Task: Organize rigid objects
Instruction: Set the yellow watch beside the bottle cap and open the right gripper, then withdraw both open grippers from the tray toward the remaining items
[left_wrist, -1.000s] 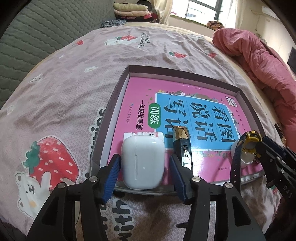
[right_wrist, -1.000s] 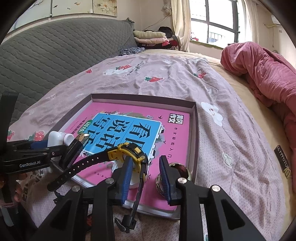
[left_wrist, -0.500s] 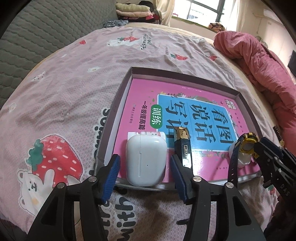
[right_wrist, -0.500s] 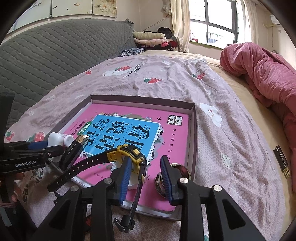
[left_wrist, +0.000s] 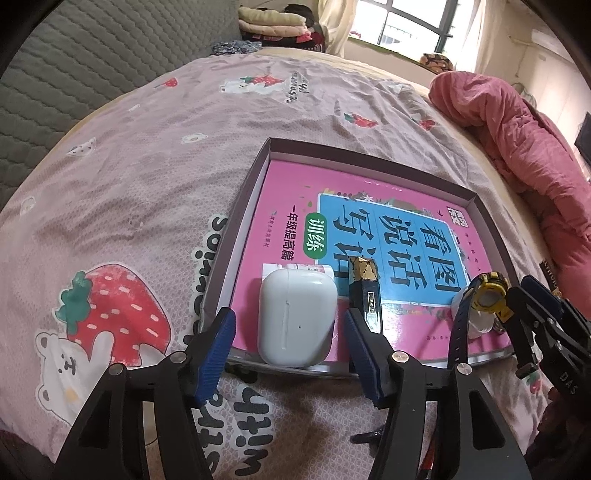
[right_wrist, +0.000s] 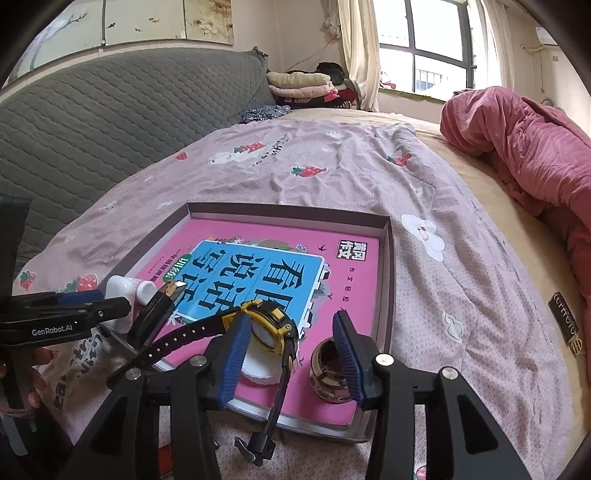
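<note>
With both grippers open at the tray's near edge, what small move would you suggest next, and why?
Probably withdraw the left gripper a little more. Its jaws are open and clear of the white case, which lies on the pink book in the tray, so that placement looks done. The right gripper is open too, near the watch.

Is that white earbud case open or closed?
Closed: the white earbud case lies flat on the pink book, lid seam shut, between the open left tool fingers.

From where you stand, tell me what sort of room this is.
Most likely a bedroom: a strawberry-print bedsheet covers a wide bed, a pink quilt lies bunched at its side, and folded clothes are stacked by the curtained window.
</note>
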